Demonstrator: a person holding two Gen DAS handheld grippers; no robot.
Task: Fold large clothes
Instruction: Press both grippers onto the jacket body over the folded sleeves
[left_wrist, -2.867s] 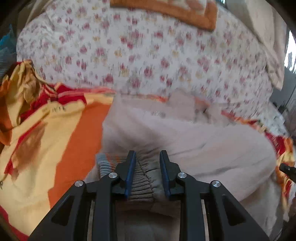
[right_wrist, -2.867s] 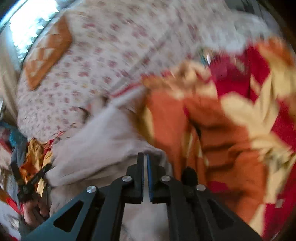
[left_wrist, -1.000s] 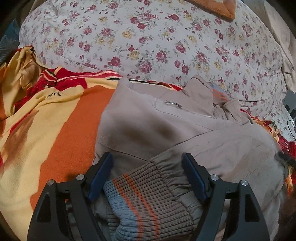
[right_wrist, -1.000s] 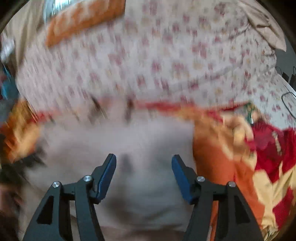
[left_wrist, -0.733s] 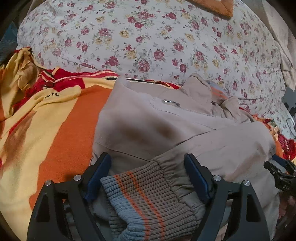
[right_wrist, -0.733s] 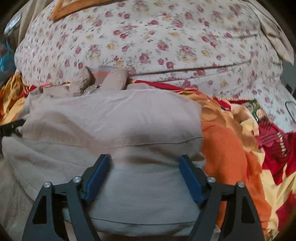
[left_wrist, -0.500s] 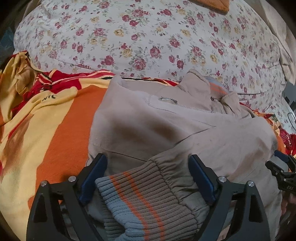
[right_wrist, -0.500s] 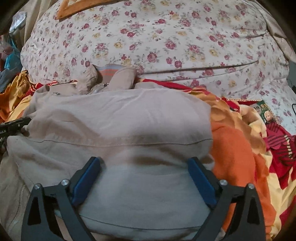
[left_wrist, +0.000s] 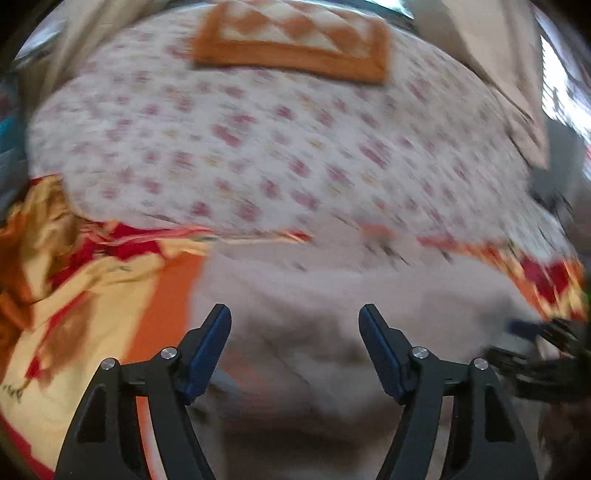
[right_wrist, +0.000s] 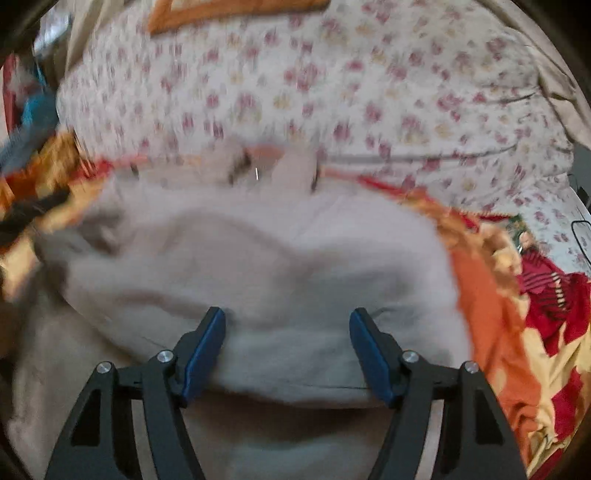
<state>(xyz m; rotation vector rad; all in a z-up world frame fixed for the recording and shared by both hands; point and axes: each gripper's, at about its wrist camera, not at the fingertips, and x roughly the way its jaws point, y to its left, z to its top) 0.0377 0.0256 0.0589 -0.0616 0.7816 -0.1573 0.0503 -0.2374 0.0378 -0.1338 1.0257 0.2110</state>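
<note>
Floral bedspread (left_wrist: 258, 147) behind, orange-yellow blanket (left_wrist: 92, 314) underneath. Beige jacket (right_wrist: 258, 258) lies folded on the blanket. Both my left fingers (left_wrist: 218, 332) and right fingers (right_wrist: 212, 336) spread wide, just been closing, gripping nothing.

We see motion blur smearing both views; the beige jacket (right_wrist: 258, 258) runs off the bottom edge, its zipper and collar (right_wrist: 258, 166) too smeared to read.

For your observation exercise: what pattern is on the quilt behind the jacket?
Small red-pink flowers on white quilt, clearest in right wrist view.
</note>
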